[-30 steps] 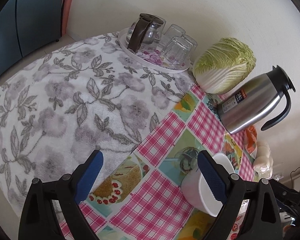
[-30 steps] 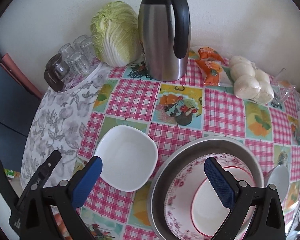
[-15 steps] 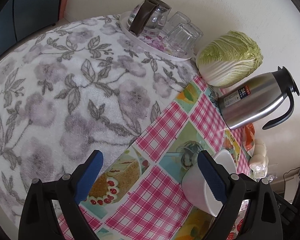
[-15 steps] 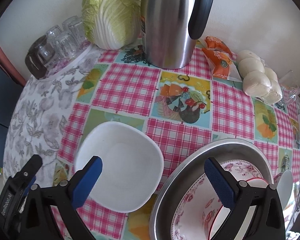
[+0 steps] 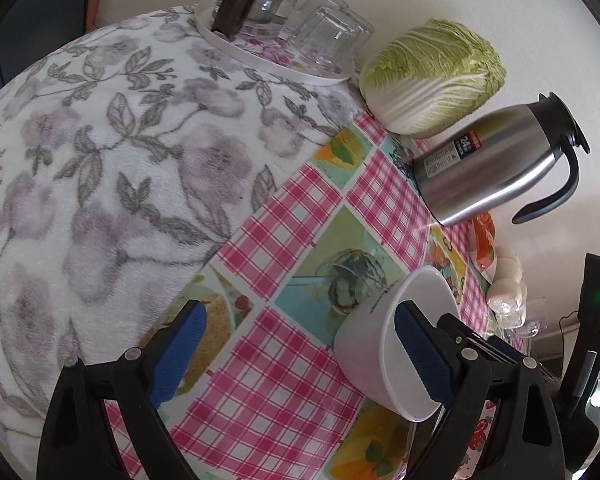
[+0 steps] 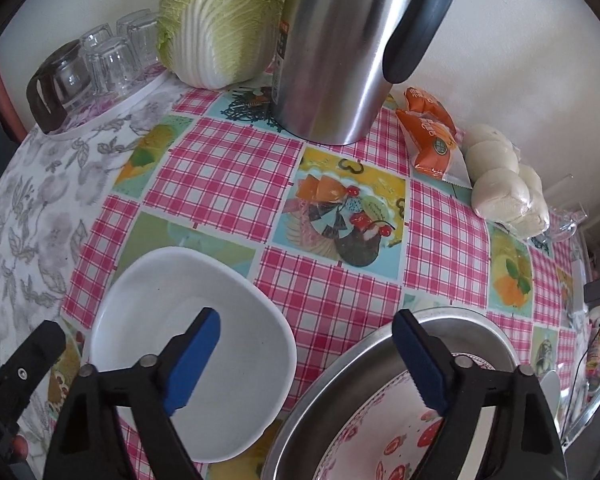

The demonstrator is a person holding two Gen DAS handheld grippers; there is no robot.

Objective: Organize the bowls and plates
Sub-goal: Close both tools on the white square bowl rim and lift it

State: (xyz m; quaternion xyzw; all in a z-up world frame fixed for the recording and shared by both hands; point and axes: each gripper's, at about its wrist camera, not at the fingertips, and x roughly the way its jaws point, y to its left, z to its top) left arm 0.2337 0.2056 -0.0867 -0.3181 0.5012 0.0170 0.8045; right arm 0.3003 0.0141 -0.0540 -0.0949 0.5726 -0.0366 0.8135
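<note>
A white square bowl (image 6: 196, 344) stands on the checked tablecloth; my right gripper (image 6: 306, 350) is open, its left finger over the bowl and its right finger over a metal basin (image 6: 340, 392). The basin holds a pink-patterned plate (image 6: 384, 432). In the left wrist view the same white bowl (image 5: 376, 344) sits beside the right finger of my open left gripper (image 5: 300, 344), which is empty above the cloth.
A steel thermos jug (image 6: 340, 48), a napa cabbage (image 6: 220, 20) and a tray of upturned glasses (image 6: 100, 60) stand along the wall. An orange snack bag (image 6: 428, 132) and white buns (image 6: 504, 184) lie at the right. A floral towel (image 5: 100, 184) covers the table's left part.
Both grippers have moved forward and lower over the table. The right gripper's left finger now hangs over the white bowl, and the bowl looks nearer in both views.
</note>
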